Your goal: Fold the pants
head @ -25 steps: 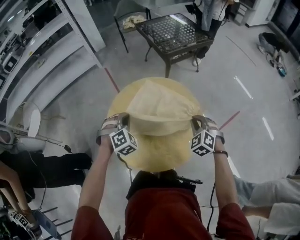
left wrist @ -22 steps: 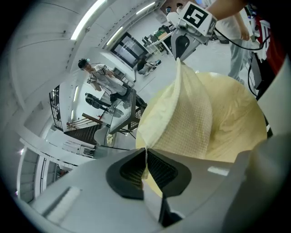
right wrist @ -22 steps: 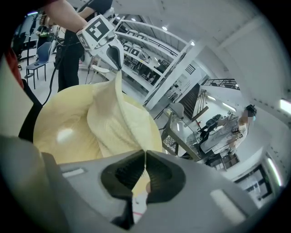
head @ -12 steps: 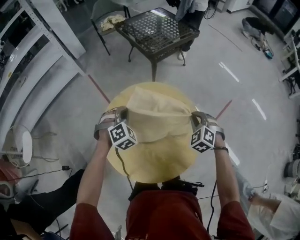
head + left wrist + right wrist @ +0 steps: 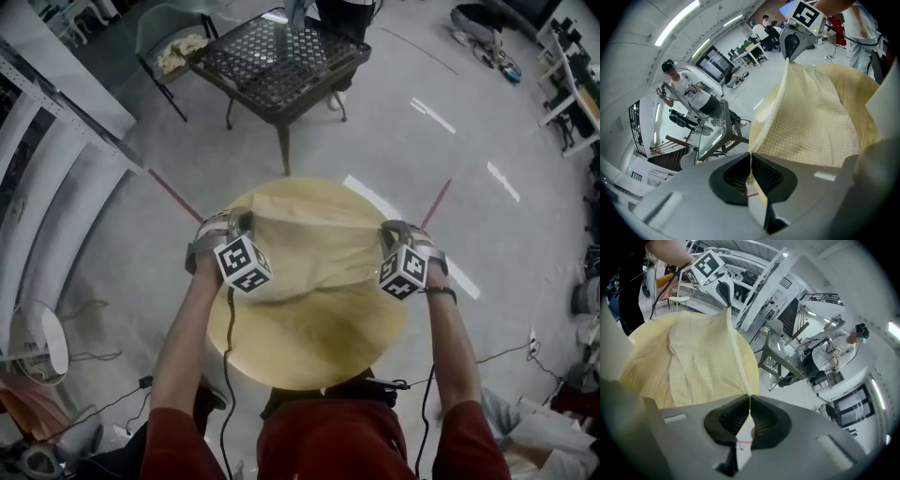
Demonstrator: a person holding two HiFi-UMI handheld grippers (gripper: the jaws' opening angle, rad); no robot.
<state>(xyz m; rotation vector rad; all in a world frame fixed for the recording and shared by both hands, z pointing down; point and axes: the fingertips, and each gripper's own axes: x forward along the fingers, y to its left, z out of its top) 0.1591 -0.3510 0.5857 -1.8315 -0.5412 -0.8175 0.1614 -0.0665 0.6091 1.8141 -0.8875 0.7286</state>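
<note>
Pants (image 5: pixel 314 246) are clamped in both your claws: the left claw (image 5: pixel 246 221) and the right claw (image 5: pixel 387 231) each pinch tight on one end of the cloth's upper edge, holding it stretched between them. The rest drapes onto the round tabletop (image 5: pixel 309 352). I judge a fold is midway: the cloth looks doubled but is not laid flat, and further folds remain. The held edge sits near the tabletop's far rim, bare surface lies toward you, and the black mesh table (image 5: pixel 281 61) stands well apart.
</note>
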